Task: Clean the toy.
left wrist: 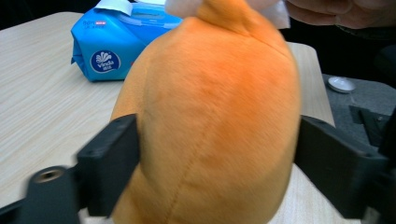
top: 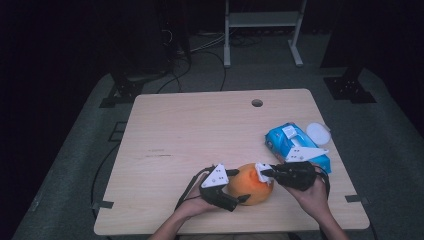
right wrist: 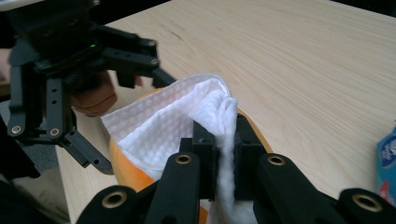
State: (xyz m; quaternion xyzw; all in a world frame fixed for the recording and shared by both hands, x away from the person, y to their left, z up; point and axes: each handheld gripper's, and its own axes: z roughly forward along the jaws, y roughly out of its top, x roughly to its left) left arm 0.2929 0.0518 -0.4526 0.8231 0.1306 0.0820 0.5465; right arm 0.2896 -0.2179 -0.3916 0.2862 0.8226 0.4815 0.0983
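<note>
Orange plush toy (top: 250,185) sits near the lower middle of the high view, on the front part of the desk (top: 200,130), and I see it held from both sides. My left tongs (top: 235,186) clamp it across its body: in the left gripper view the toy (left wrist: 210,121) bulges between the two black jaws, one pressed against each flank. My right tongs (top: 264,173) come in from the right of the high view and are pinched on a white wipe (right wrist: 187,121); in the right gripper view the jaws stand nearly together with a fold of the wipe squeezed between them, and the rest of the sheet lies draped over the top of the toy (right wrist: 130,170). A blue pack of wipes (top: 295,145) lies on the desk at the right of the high view, just beyond my right hand (top: 312,192), and a small white round lid (top: 318,132) rests touching its far corner. My left hand (top: 192,205) shows at the lower middle.
</note>
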